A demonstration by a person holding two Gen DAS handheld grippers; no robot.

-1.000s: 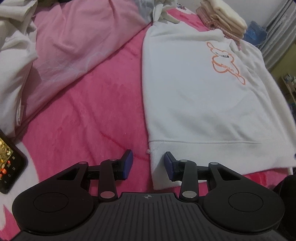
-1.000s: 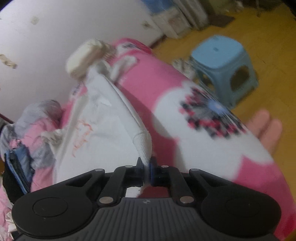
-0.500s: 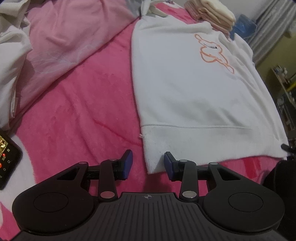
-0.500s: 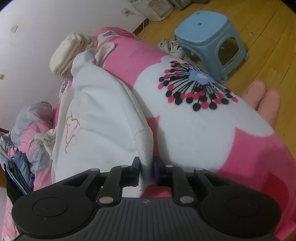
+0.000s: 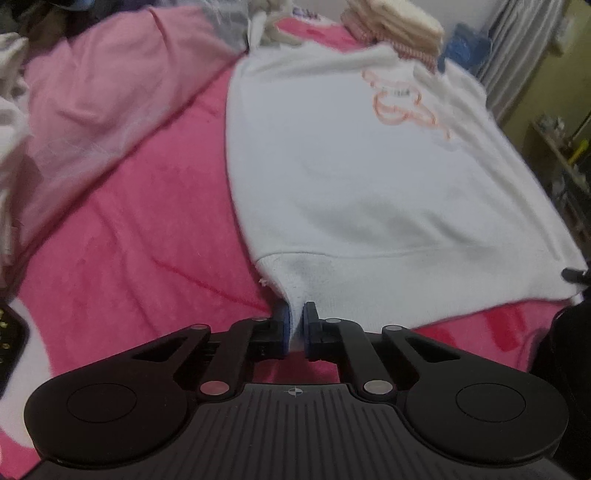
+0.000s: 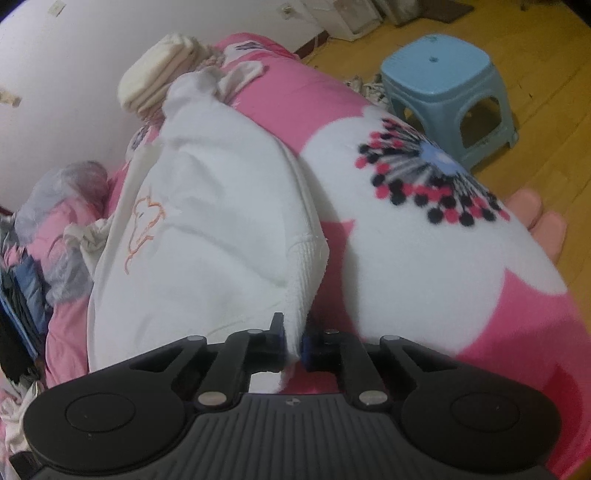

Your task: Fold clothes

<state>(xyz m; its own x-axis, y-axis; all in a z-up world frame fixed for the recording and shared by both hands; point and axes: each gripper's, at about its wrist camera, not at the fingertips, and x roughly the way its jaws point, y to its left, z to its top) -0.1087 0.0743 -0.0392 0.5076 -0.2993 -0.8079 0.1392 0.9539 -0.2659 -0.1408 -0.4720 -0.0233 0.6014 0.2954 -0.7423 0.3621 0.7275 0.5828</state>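
A white sweatshirt (image 5: 369, 177) with an orange outline drawing lies spread on a pink blanket (image 5: 129, 258). My left gripper (image 5: 294, 326) is shut on the ribbed hem at its near left corner. My right gripper (image 6: 293, 341) is shut on the ribbed hem at the sweatshirt's (image 6: 207, 229) other near corner, lifting it slightly off the blanket. The blue pads of both grippers pinch white cloth.
A stack of folded cream clothes (image 5: 399, 29) sits at the far end of the bed, also in the right wrist view (image 6: 159, 85). A phone (image 5: 9, 339) lies at the left. A blue plastic stool (image 6: 454, 92) stands on the wooden floor. Loose clothes (image 6: 29, 266) pile at the left.
My left gripper moved forward onto the hem corner and closed on it; it was open before. My right gripper stayed shut on the hem and shifted a little.
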